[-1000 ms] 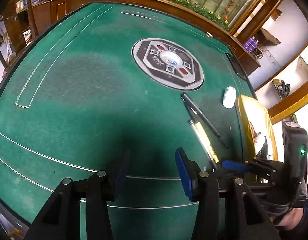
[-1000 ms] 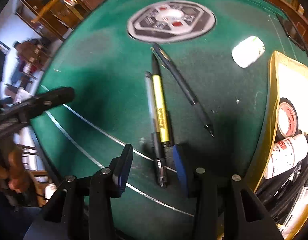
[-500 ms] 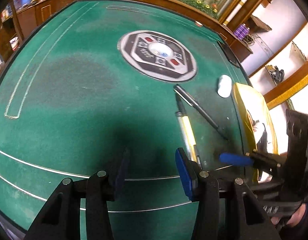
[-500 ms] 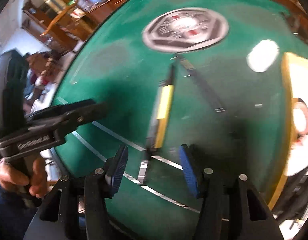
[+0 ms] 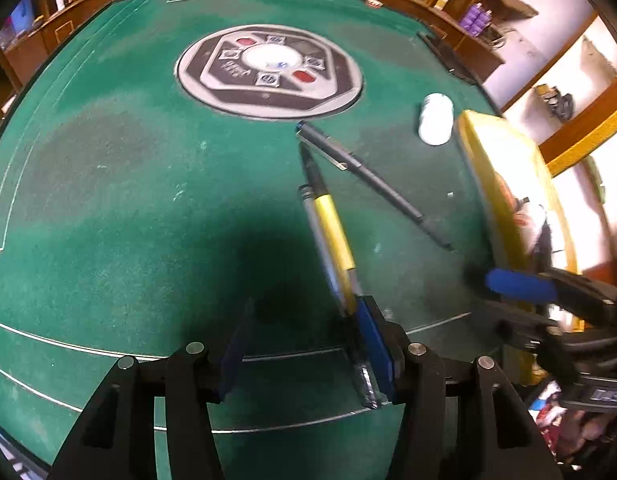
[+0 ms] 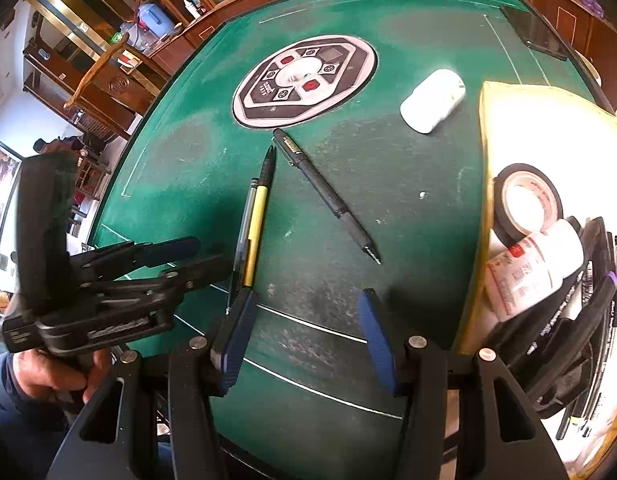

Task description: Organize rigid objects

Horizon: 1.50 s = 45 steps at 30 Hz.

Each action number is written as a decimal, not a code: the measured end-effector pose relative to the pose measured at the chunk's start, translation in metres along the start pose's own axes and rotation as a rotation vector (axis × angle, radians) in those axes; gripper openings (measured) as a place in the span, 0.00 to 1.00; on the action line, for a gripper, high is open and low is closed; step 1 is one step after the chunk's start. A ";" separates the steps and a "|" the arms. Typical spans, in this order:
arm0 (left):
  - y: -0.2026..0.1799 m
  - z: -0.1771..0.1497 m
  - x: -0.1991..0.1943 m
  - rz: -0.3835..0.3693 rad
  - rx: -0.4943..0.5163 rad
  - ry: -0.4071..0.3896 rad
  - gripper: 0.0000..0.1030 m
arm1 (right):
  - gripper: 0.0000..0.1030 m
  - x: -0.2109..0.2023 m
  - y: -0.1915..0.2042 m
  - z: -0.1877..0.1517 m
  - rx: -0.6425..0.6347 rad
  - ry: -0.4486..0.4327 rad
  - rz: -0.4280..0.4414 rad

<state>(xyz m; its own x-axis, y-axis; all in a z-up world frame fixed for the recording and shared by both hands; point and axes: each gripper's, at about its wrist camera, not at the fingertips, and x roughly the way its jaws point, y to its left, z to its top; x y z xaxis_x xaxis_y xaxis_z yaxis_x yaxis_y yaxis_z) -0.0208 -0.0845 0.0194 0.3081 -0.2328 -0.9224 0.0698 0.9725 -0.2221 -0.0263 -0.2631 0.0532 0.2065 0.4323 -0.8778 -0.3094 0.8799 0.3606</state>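
Both our grippers, left (image 5: 304,344) and right (image 6: 304,336), are spread and empty; yellow pen (image 6: 255,232) and clear pen (image 6: 244,220) lie apparently touching on the green felt (image 6: 408,168), so closing may grab both.

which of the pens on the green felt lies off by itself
The all-black pen, angled toward the yellow box. The yellow-barrelled marker and clear pen lie side by side.

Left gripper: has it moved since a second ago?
Yes. The left gripper has advanced toward the round centre panel and shifted right; the yellow pen, earlier off to its right, now ends beside its right finger.
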 end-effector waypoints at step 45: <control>0.030 -0.013 -0.021 0.056 -0.014 -0.153 0.09 | 0.09 0.036 0.026 0.046 -0.167 0.026 -0.084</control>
<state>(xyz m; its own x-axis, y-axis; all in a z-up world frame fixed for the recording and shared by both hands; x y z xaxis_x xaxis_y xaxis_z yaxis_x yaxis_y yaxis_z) -0.0376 -0.0505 0.0278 0.4524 -0.1738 -0.8747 0.0353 0.9835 -0.1772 0.0159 -0.2157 0.0451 0.2147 0.3516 -0.9112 -0.4420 0.8669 0.2304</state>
